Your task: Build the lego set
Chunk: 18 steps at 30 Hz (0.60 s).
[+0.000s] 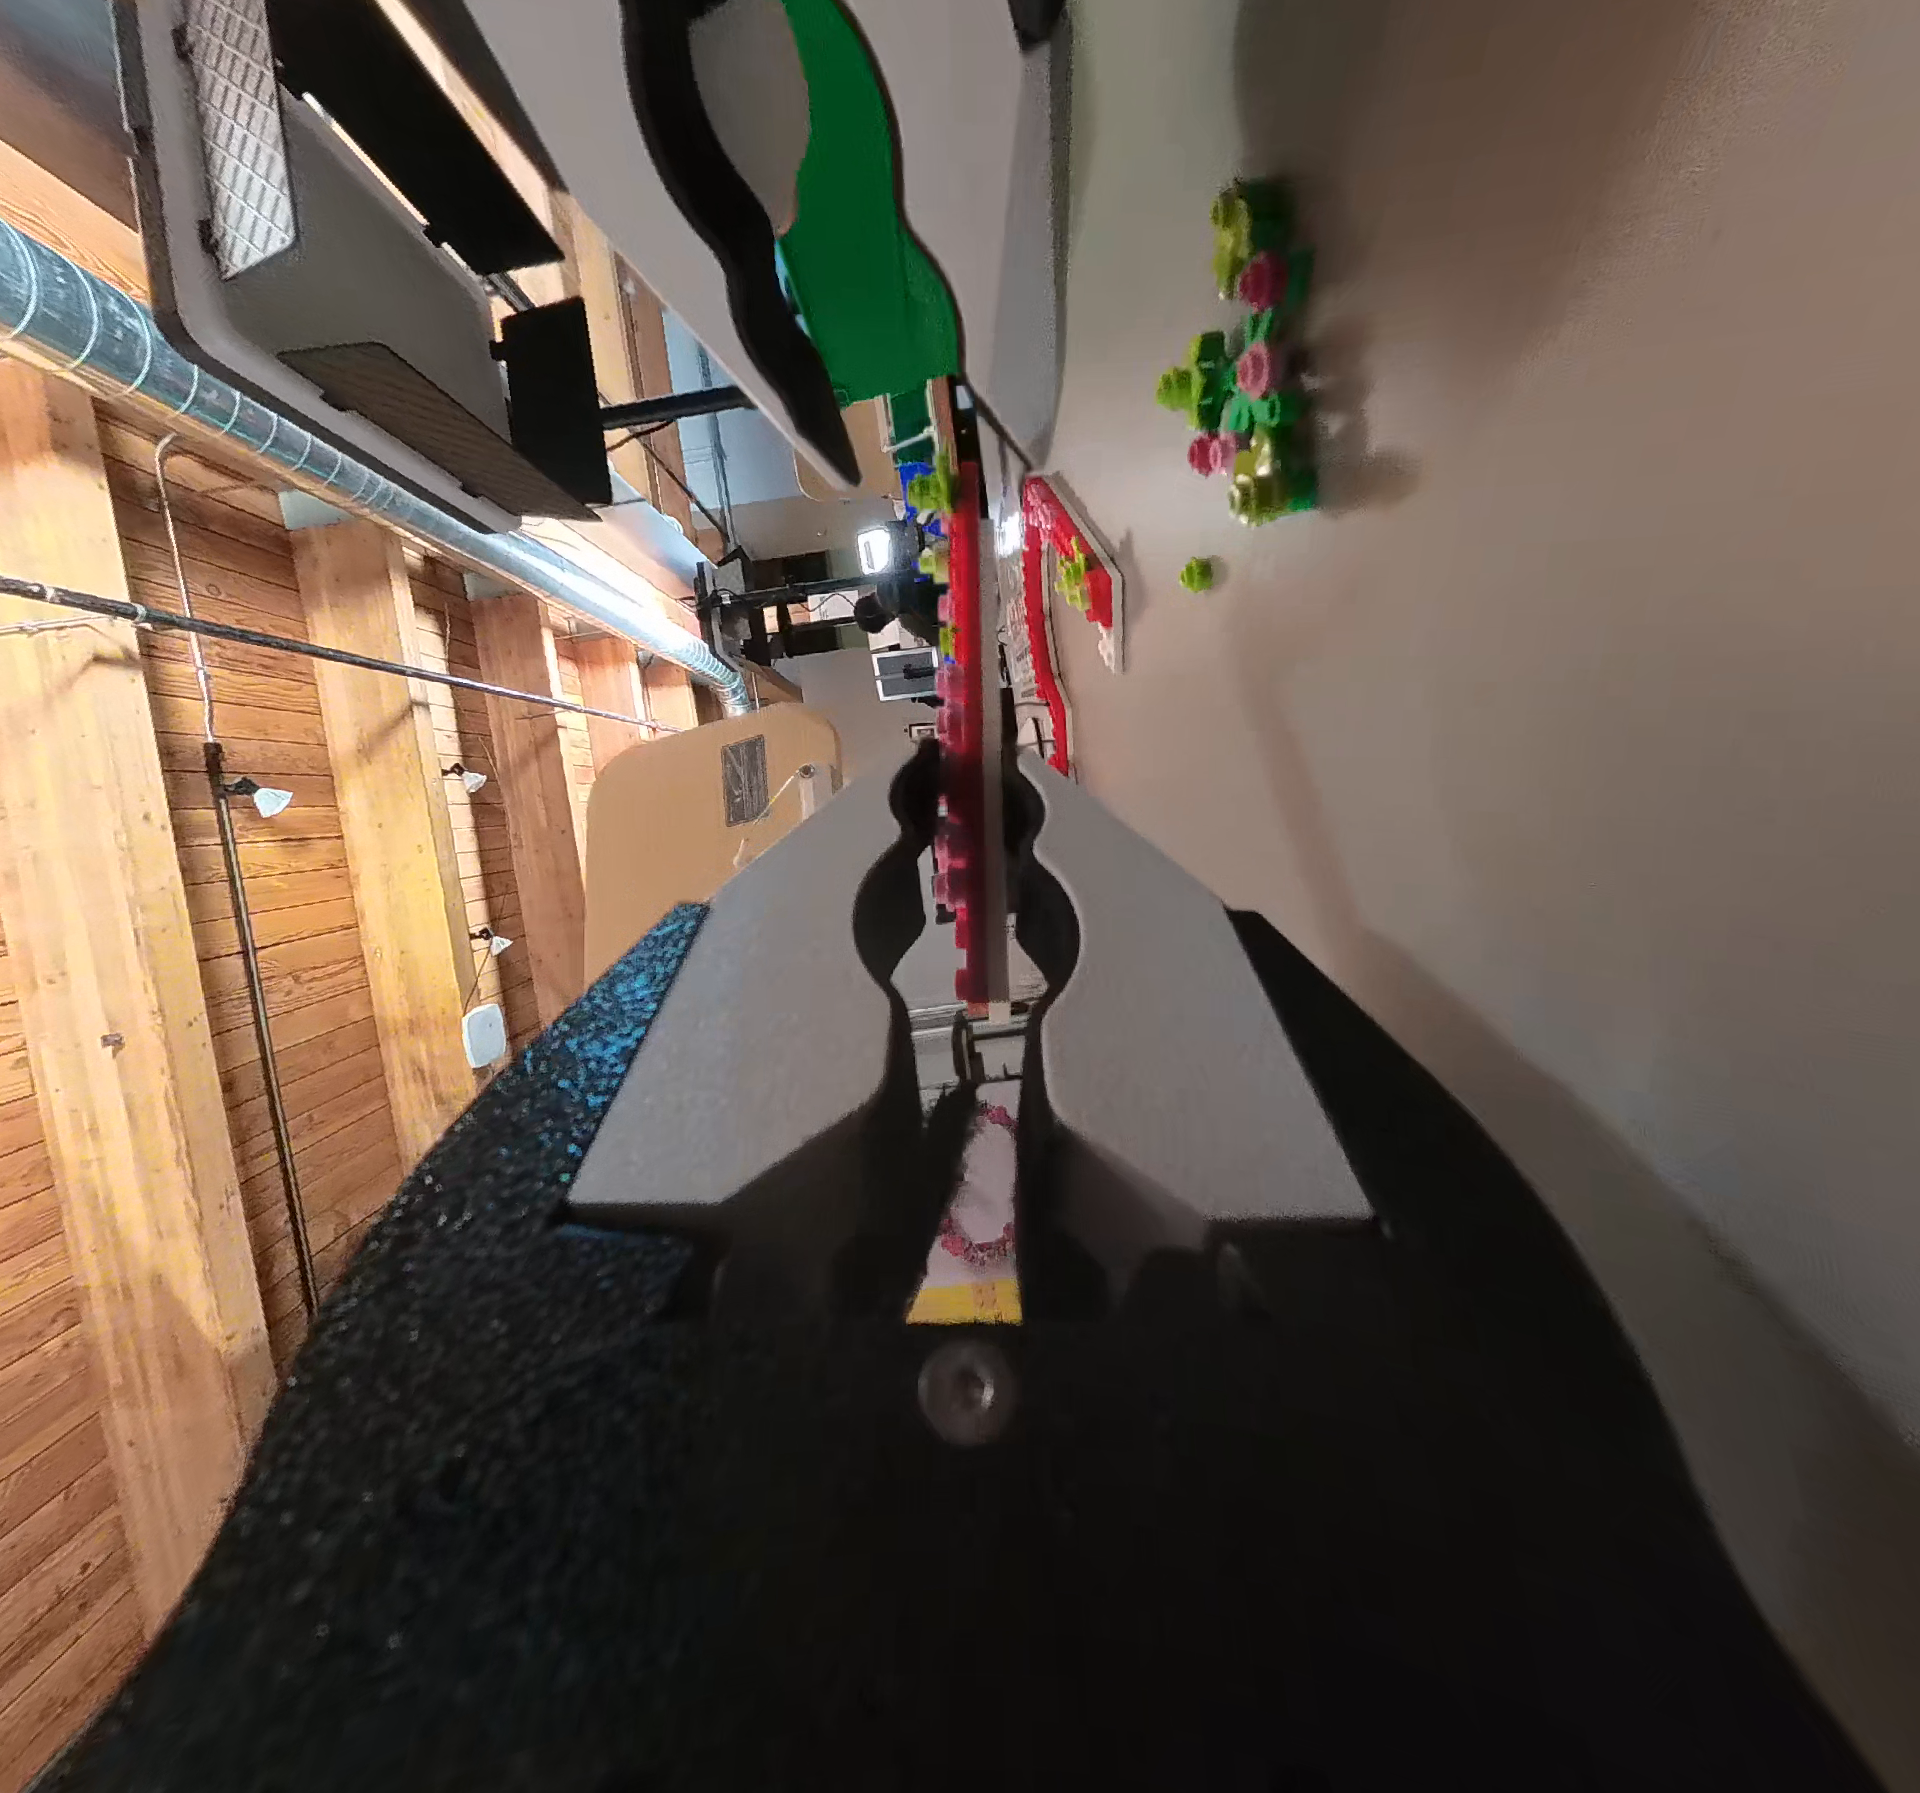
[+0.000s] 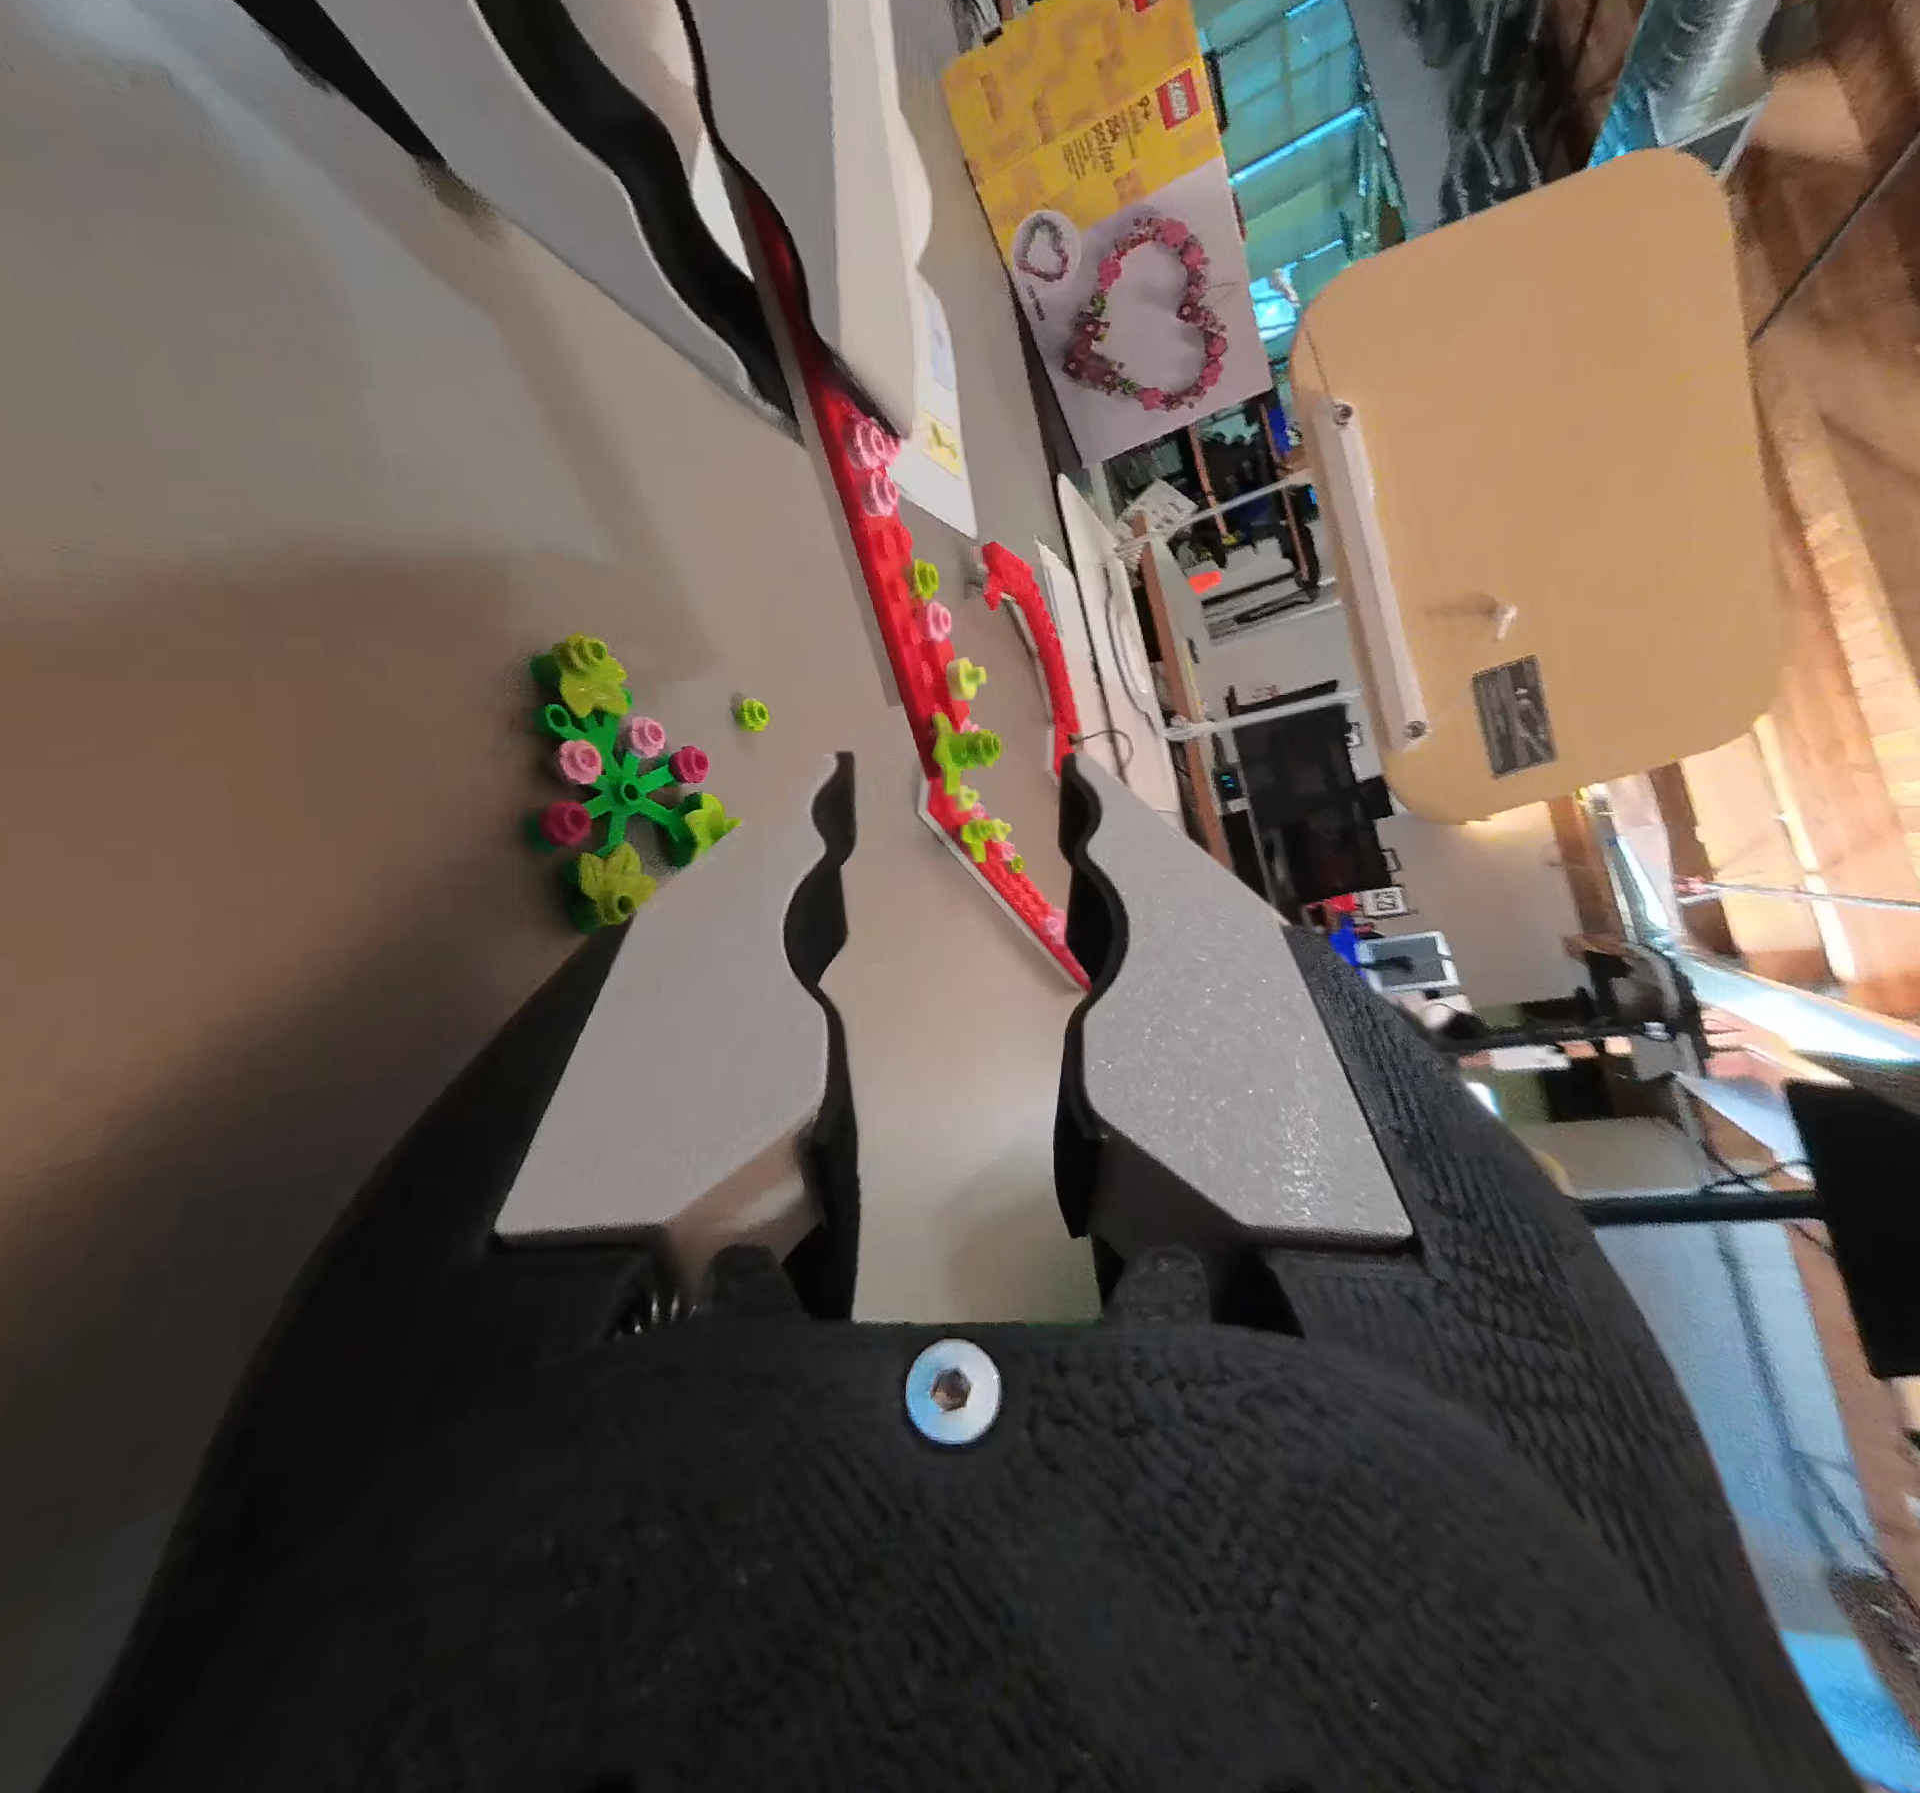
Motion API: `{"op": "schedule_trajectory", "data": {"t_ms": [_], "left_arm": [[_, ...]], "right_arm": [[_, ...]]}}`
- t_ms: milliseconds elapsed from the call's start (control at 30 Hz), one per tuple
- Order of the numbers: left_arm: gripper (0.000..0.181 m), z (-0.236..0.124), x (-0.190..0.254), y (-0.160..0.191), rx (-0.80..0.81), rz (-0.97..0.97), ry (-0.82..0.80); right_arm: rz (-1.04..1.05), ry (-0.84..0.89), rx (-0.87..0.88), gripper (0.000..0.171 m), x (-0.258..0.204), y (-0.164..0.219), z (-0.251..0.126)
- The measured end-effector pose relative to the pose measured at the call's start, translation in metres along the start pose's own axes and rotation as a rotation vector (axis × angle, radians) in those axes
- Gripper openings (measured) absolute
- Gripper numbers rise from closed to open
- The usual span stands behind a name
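My left gripper (image 1: 961, 793) is shut on a red curved heart-half plate (image 1: 966, 621), seen edge-on, with pink flowers and lime leaves on it. In the right wrist view the same plate (image 2: 899, 631) runs from the left gripper (image 2: 842, 403) down to my right gripper (image 2: 951, 767). The right gripper is open and empty, and the plate's lower end lies just beyond its right finger (image 2: 1174, 974). A second red heart half (image 2: 1029, 621) lies on the table behind it and also shows in the left wrist view (image 1: 1044, 600). A green, lime and pink flower cluster (image 2: 623, 787) lies loose to the left.
A single lime stud (image 2: 750, 713) lies between the cluster and the plate. A yellow set box (image 2: 1122, 216) stands at the back, with a white booklet (image 2: 940, 434) in front of it. A tan board (image 2: 1538, 476) is beyond the table edge. The grey table (image 2: 312, 496) runs wide to the left.
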<state>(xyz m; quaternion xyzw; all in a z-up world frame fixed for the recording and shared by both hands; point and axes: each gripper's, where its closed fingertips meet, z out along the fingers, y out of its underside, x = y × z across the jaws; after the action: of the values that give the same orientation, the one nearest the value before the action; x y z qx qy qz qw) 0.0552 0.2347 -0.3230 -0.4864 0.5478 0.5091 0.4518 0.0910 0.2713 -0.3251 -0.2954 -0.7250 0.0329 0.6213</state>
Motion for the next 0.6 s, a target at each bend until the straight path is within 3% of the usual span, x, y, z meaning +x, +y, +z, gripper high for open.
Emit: {"op": "schedule_trajectory", "data": {"t_ms": [267, 467, 600], "left_arm": [[0.008, -0.007, 0.011, 0.031, -0.054, 0.059, -0.017], [0.008, -0.011, 0.009, 0.016, 0.046, 0.042, -0.044], [0.008, -0.013, 0.012, 0.006, 0.092, 0.049, -0.037]], "right_arm": [[0.243, -0.093, 0.138, 0.042, 0.002, -0.007, -0.004], [0.503, -0.105, 0.336, 0.036, 0.021, -0.019, -0.016], [0.560, -0.013, 0.381, 0.033, 0.042, -0.013, -0.022]]}}
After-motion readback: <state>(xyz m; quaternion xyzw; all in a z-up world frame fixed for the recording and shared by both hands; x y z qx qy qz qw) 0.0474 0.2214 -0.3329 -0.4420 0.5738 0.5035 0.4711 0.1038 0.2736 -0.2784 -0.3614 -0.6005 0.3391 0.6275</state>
